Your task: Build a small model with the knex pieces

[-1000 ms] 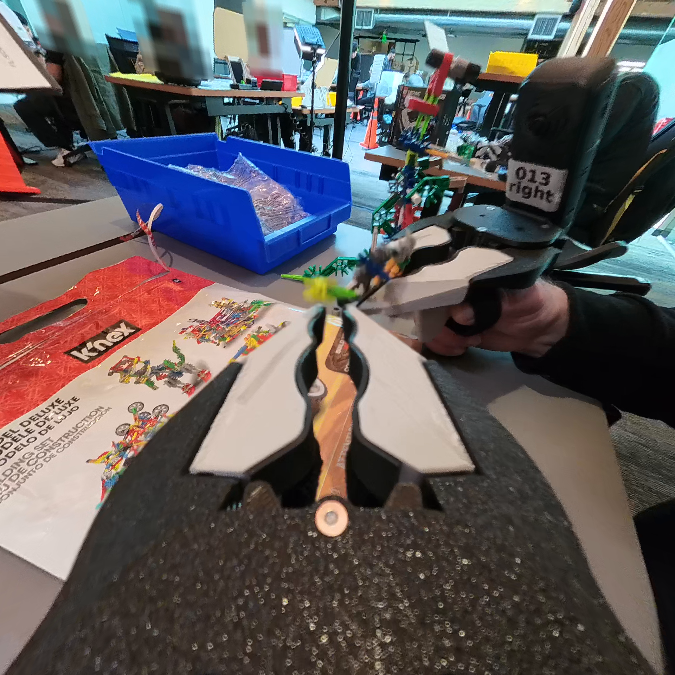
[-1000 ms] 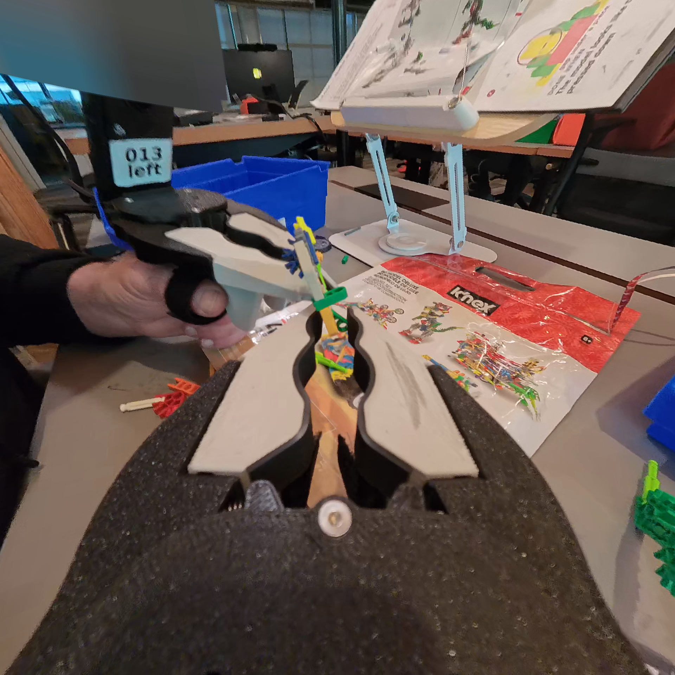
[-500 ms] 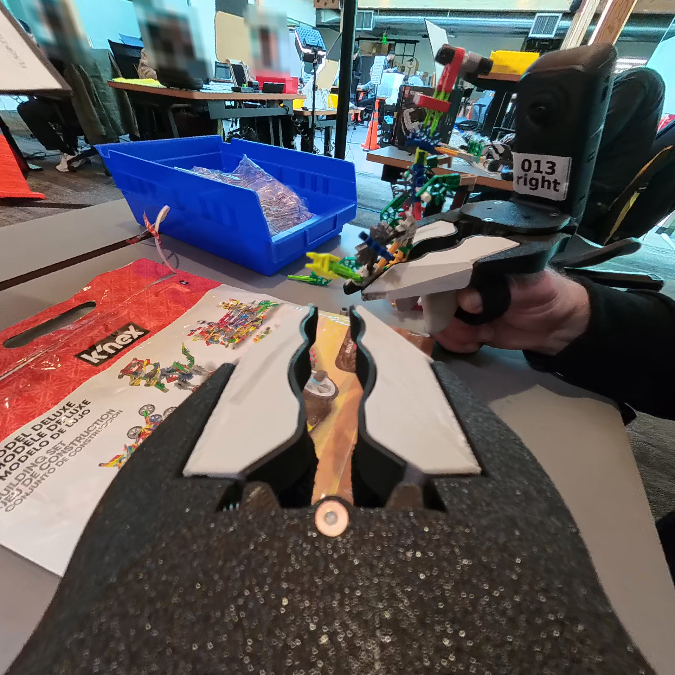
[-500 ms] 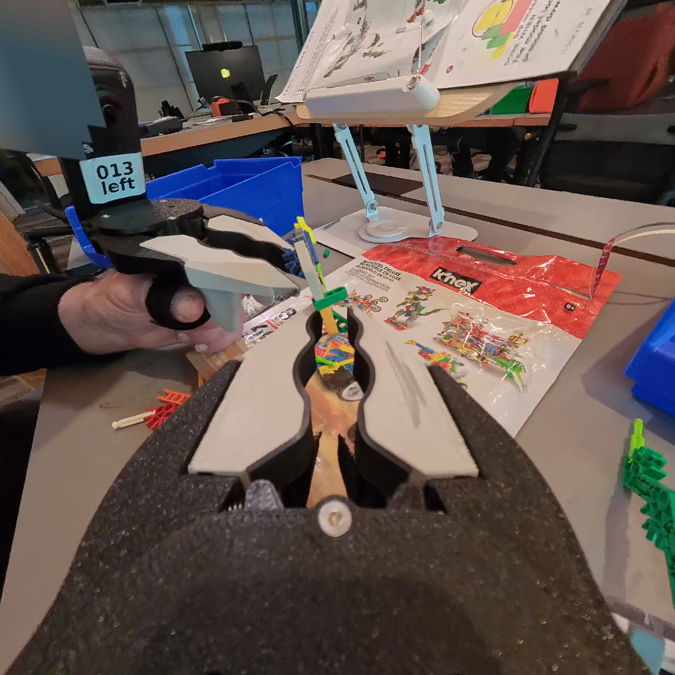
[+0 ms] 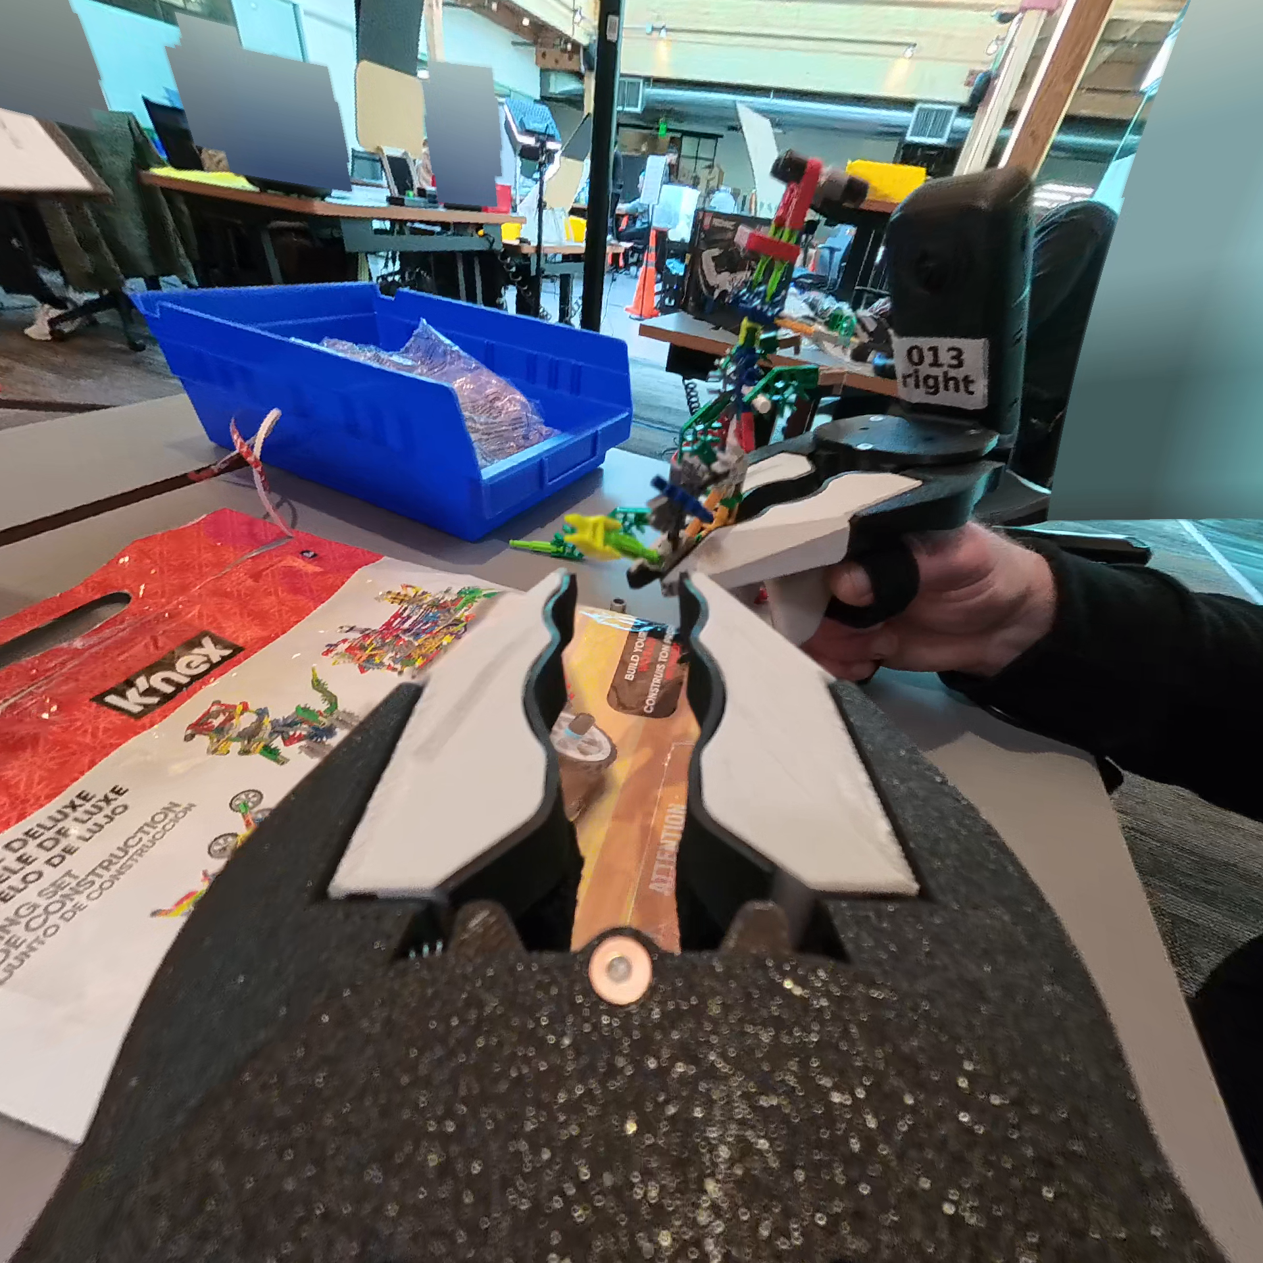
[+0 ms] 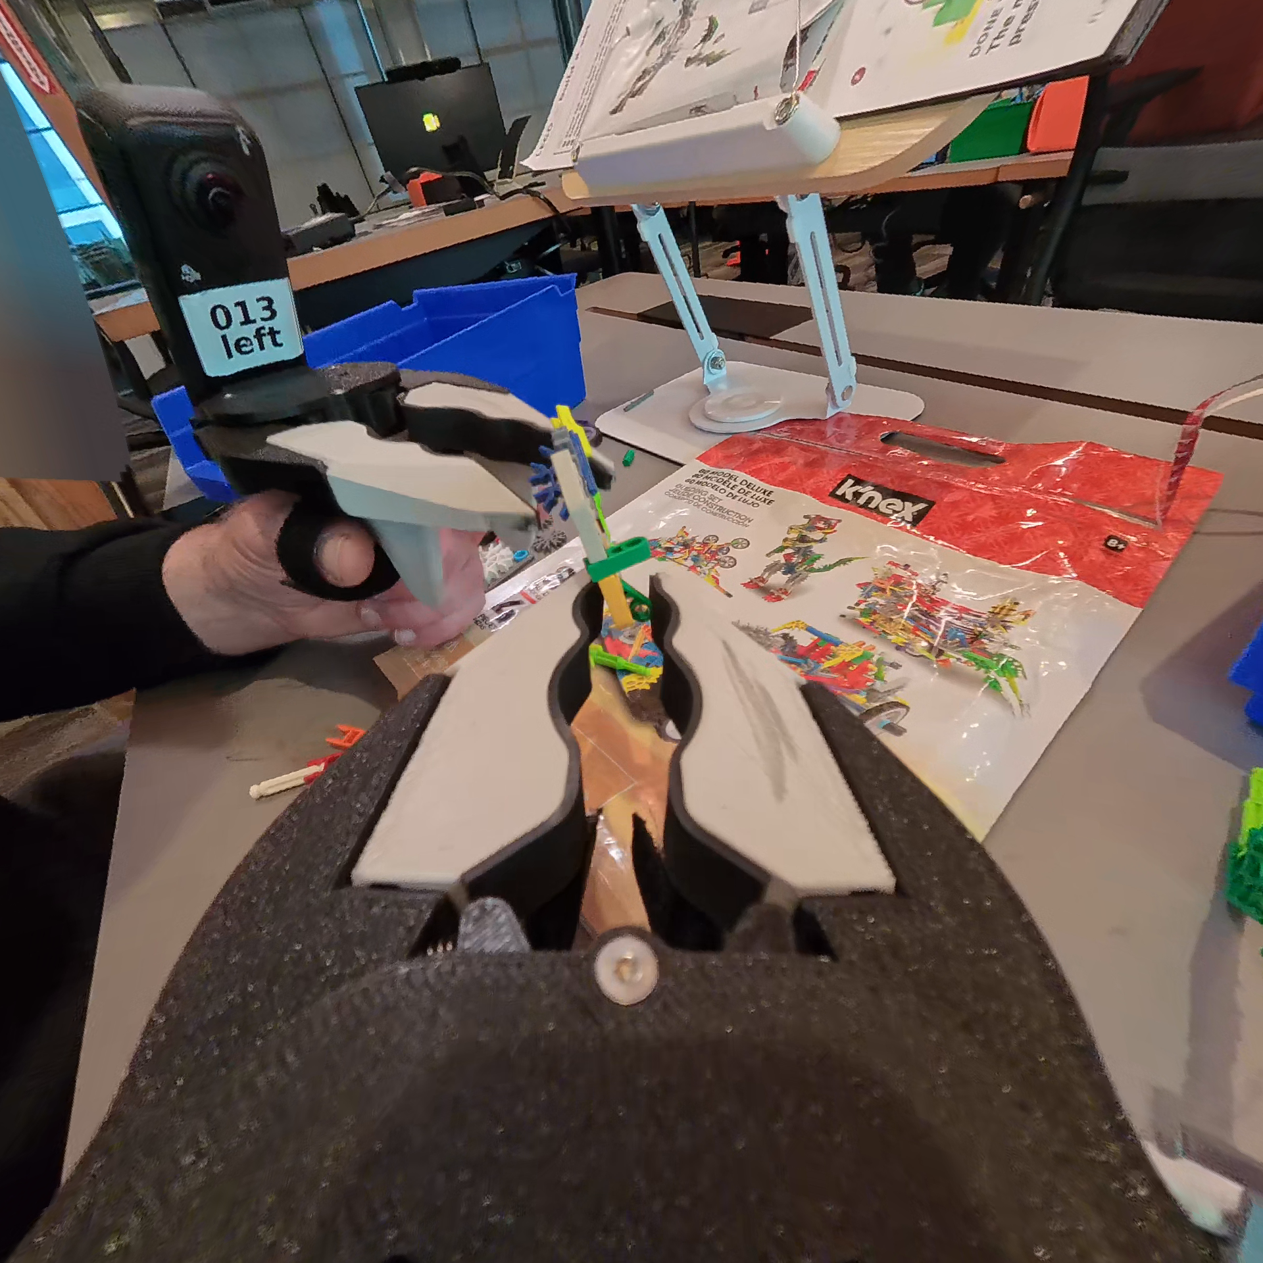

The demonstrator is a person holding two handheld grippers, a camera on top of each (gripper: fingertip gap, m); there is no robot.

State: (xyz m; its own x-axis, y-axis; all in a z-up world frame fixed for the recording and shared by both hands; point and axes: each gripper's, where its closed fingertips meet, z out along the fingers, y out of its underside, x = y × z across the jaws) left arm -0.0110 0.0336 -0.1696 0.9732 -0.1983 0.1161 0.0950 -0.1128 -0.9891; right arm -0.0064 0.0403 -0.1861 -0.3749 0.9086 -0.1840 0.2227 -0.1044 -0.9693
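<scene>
My right gripper [image 6: 623, 589] is shut on a small construction-toy assembly [image 6: 615, 553]. It grips the yellow rod at the lower end. A green connector, a pale rod and blue and yellow pieces stick up from it. In the left wrist view the right gripper [image 5: 666, 547] holds that assembly [image 5: 690, 492] just beyond my left fingertips. My left gripper [image 5: 623, 584] is open and empty, with nothing between its fingers. It also shows in the right wrist view [image 6: 567, 495], its tips close beside the assembly's upper end.
A red and white plastic bag [image 5: 171, 683] lies flat on the grey table, with an orange leaflet [image 5: 629, 752] beside it. A blue bin [image 5: 383, 410] holds a bag of parts. A booklet stand [image 6: 752, 396] is behind. Loose pieces [image 6: 294, 779] and a green assembly [image 6: 1247, 868] lie nearby.
My left gripper was closed at the assembly's yellow end; it has let go, drawn back a little and opened wider. My right gripper keeps its hold on the assembly.
</scene>
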